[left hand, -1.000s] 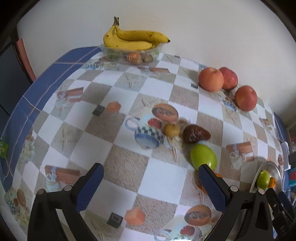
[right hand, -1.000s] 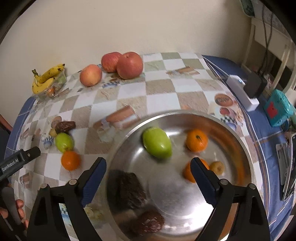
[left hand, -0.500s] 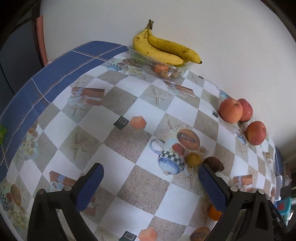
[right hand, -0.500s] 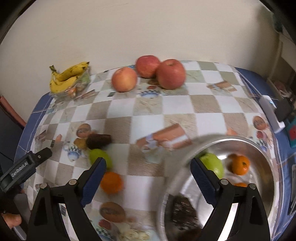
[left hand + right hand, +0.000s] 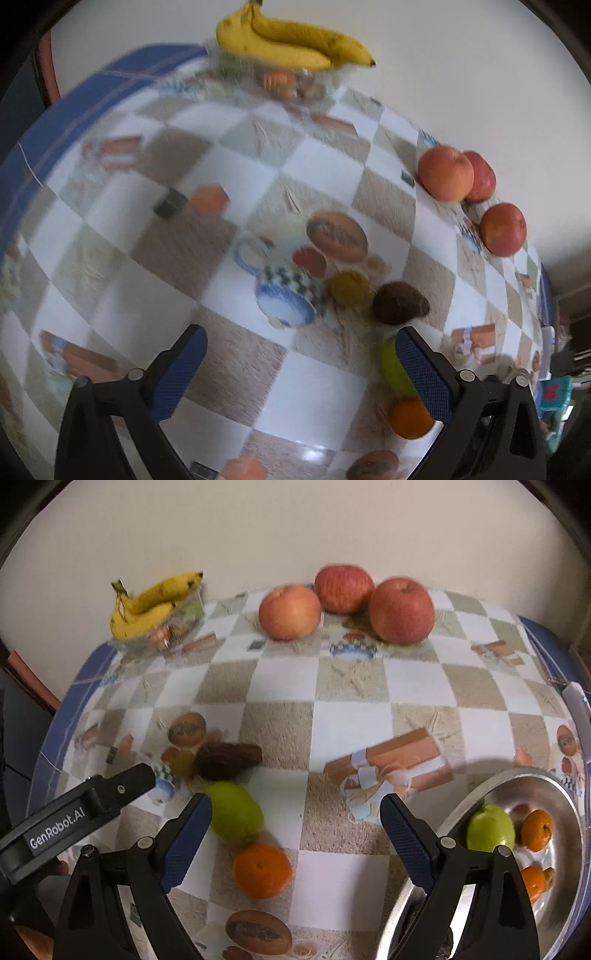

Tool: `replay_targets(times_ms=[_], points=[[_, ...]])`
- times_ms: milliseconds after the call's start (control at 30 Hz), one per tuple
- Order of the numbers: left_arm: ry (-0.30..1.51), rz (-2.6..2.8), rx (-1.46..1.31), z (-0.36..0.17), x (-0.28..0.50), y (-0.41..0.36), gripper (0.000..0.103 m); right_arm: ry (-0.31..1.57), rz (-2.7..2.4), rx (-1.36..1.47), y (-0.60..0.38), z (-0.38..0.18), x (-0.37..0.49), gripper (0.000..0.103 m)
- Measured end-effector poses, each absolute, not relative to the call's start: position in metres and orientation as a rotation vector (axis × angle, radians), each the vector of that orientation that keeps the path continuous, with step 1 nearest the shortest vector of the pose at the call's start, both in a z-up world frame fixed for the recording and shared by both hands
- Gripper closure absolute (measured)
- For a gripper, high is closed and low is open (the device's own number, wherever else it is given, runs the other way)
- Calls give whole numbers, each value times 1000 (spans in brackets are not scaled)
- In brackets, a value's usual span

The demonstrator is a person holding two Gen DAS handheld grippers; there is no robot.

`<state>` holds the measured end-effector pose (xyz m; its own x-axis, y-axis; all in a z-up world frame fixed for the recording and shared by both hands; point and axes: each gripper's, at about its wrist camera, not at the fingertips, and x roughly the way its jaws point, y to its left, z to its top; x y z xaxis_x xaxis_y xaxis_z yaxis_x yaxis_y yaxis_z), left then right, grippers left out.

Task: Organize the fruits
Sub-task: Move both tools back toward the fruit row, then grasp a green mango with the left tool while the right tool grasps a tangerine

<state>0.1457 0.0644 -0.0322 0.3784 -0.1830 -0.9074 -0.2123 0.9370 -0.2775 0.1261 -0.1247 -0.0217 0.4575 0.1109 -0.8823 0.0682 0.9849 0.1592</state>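
Note:
My right gripper is open and empty above the checkered tablecloth, with an orange and a green fruit between its fingers. A dark brown fruit and a small yellow fruit lie behind them. The metal bowl at lower right holds a green fruit and oranges. My left gripper is open and empty; the brown fruit, yellow fruit, green fruit and orange sit by its right finger. It also shows at left in the right wrist view.
Three apples stand by the back wall, also in the left wrist view. Bananas lie on a clear plastic tray at back left. A white device sits at the right table edge.
My right gripper has swung left, away from the bowl, toward the loose fruits. My left gripper has shifted back toward the same fruits; its view is blurred with motion.

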Motion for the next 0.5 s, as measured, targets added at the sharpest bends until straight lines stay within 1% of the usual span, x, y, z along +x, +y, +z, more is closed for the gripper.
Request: replay_targets(times_ms=[333,400,433,467,500], points=[[1218,23,-372,-34,139,60,1,1185,90,132,-104,-46,117,12],[1222,18,-377,-34,138,60,1,1191,100,118,-99,-47,115,17],[1225,14,-383,-35,139,60,1,1192,103,114,-98,-47,115,23],[1225,13,-389,-35,139,60,1,1194,105,107,-97,-48,114,26],[1223,13,-390,-35,139,60,1,1197,102,103,-96,-49,113,26]])
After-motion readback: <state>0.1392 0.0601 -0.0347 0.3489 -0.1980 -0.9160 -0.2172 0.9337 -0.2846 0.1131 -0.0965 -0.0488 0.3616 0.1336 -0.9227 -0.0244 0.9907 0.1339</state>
